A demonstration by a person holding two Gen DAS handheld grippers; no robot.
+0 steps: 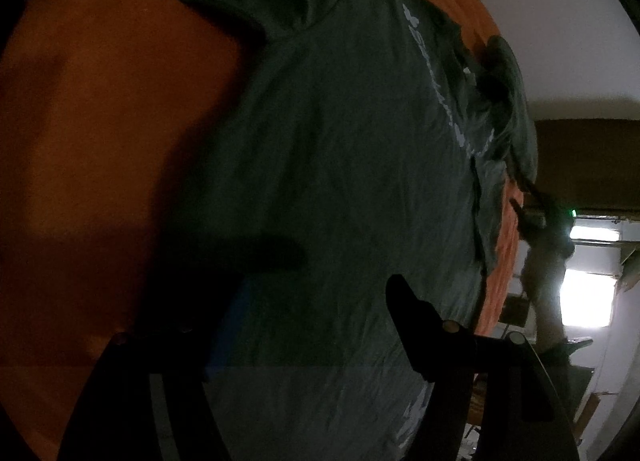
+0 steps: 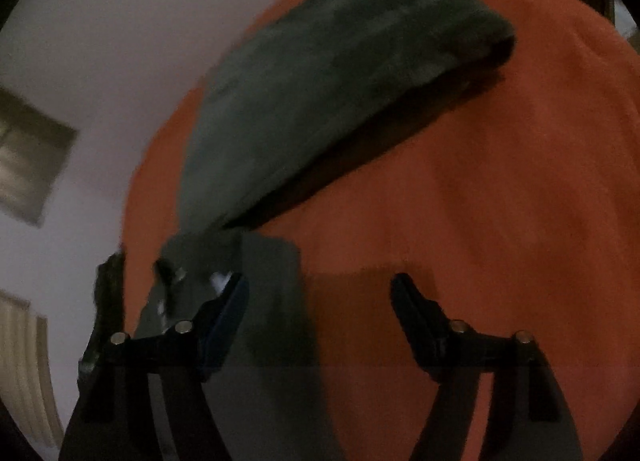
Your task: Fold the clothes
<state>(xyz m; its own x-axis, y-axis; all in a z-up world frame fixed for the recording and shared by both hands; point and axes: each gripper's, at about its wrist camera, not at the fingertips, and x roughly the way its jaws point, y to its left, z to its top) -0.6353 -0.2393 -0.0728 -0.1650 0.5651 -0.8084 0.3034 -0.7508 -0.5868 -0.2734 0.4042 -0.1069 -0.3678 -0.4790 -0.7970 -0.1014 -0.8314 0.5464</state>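
While the dark green T-shirt point(image 1: 340, 165) is spread flat on the orange surface point(image 1: 100, 121), the left tool point(image 1: 316, 325) is held over its hem with fingers spread, nothing gripped. A sleeve point(image 2: 340, 73) is seen lifted at 12 o'clock in the right wrist view. The right tool point(image 2: 320, 301) is likewise spread; cloth is draped by its left finger point(image 2: 224, 313), not pinched.

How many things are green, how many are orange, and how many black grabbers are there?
Green: 1, the dark green shirt, spread out with pale lettering on it.
Orange: 1, the orange cover under the shirt.
Black: 2, the left gripper and the right gripper, both open.
Total: 4.
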